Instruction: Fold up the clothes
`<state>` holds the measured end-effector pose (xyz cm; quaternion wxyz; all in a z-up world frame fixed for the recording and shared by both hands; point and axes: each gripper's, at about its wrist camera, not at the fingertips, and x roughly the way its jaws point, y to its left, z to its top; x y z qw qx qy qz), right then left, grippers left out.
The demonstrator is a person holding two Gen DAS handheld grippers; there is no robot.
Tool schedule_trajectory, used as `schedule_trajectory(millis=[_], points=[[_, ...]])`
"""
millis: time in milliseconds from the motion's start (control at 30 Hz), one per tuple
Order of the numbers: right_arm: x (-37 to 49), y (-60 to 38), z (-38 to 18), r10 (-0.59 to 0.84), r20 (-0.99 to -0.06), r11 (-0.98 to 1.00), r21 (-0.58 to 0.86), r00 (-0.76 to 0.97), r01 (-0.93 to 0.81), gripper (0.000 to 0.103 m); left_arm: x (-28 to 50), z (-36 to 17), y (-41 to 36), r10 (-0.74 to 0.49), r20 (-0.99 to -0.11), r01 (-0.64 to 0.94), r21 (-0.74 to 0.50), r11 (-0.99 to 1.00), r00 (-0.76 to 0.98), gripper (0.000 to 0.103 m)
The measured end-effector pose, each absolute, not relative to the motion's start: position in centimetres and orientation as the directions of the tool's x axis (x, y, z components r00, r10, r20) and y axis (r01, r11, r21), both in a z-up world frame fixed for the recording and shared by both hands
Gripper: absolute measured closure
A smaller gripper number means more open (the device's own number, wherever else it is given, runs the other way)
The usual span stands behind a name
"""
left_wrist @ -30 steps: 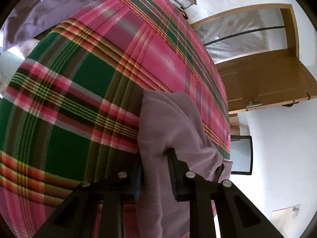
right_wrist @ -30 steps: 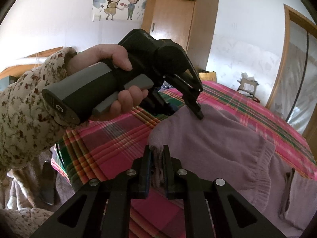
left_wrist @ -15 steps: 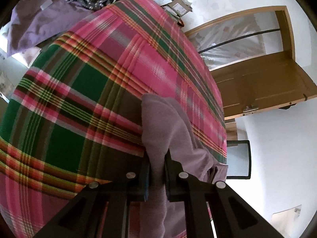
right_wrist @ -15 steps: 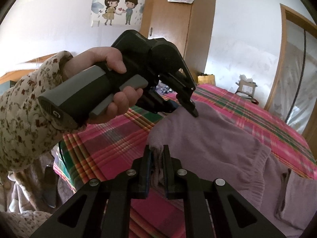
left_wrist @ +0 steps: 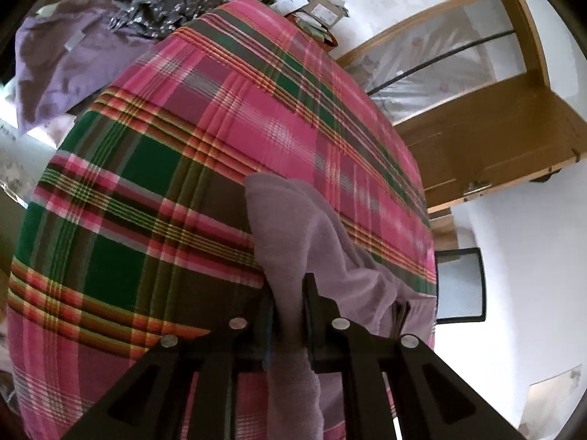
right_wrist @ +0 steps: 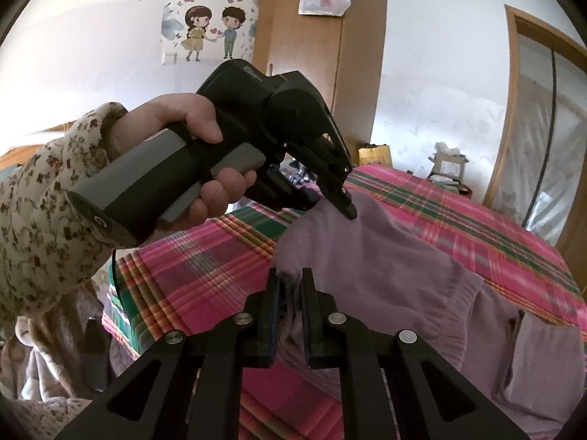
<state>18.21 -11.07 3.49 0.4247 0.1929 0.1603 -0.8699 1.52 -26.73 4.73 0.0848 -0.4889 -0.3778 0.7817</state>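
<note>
1. My left gripper (left_wrist: 290,304) has its fingers pressed onto a fold of the mauve sweater (left_wrist: 293,220); in the right wrist view the same gripper (right_wrist: 330,198) bites the sweater's far edge at 12 o'clock.
2. My right gripper (right_wrist: 290,293) pinches the sweater's (right_wrist: 385,267) near edge between closed fingers.
3. The sweater lies on the plaid bedspread (left_wrist: 154,198), spreading toward 4 o'clock in the right wrist view.
4. A purple garment (left_wrist: 66,62) lies at 10 o'clock in the left wrist view.
5. The wooden wardrobe (right_wrist: 330,58) stands at 12 o'clock behind the bed.
</note>
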Motion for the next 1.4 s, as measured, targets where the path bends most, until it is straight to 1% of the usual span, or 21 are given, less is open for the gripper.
schedule_trajectory(millis=[33, 133, 300, 433, 500, 533, 567, 667, 1000, 1400], points=[[18.1, -11.0, 3.5, -0.677, -0.471, -0.589, -0.114, -0.566, 0.8, 0.093, 1.4, 4.8, -26.6, 0.5, -0.704, 0.234, -0.669, -0.705, -0.504, 0.084], [18.1, -10.8, 3.6, -0.677, -0.468, -0.593, -0.111, -0.568, 0.798, 0.093, 1.0, 4.5, -26.4, 0.5, -0.715, 0.246, -0.663, -0.707, -0.489, 0.081], [18.0, -10.7, 3.5, -0.677, -0.468, -0.594, -0.106, -0.568, 0.797, 0.093, 0.3, 3.3, -26.2, 0.502, -0.759, 0.303, -0.635, -0.711, -0.413, 0.081], [17.9, -10.6, 3.4, -0.678, -0.469, -0.593, -0.108, -0.567, 0.798, 0.093, 0.1, 2.6, -26.2, 0.505, -0.765, 0.329, -0.634, -0.7, -0.399, 0.081], [17.7, -10.6, 3.5, -0.677, -0.469, -0.594, -0.106, -0.566, 0.798, 0.093, 0.1, 2.6, -26.1, 0.507, -0.759, 0.323, -0.64, -0.697, -0.409, 0.082], [17.7, -10.5, 3.6, -0.678, -0.469, -0.594, -0.105, -0.566, 0.798, 0.093, 0.2, 2.8, -26.1, 0.509, -0.752, 0.317, -0.646, -0.694, -0.42, 0.087], [17.7, -10.5, 3.6, -0.678, -0.468, -0.594, -0.105, -0.567, 0.797, 0.093, 0.2, 2.9, -26.0, 0.508, -0.748, 0.309, -0.648, -0.696, -0.427, 0.09], [17.7, -10.4, 3.7, -0.679, -0.463, -0.595, -0.105, -0.569, 0.797, 0.093, 0.4, 3.6, -25.4, 0.498, -0.745, 0.278, -0.643, -0.714, -0.444, 0.092], [18.3, -9.3, 4.2, -0.684, -0.431, -0.609, -0.106, -0.589, 0.786, 0.093, 0.7, 5.6, -24.1, 0.495, -0.723, 0.244, -0.654, -0.716, -0.481, 0.092], [18.9, -6.5, 7.1, -0.687, -0.362, -0.649, -0.086, -0.631, 0.756, 0.093, 0.9, 9.8, -21.3, 0.5, -0.686, 0.173, -0.664, -0.728, -0.529, 0.093]])
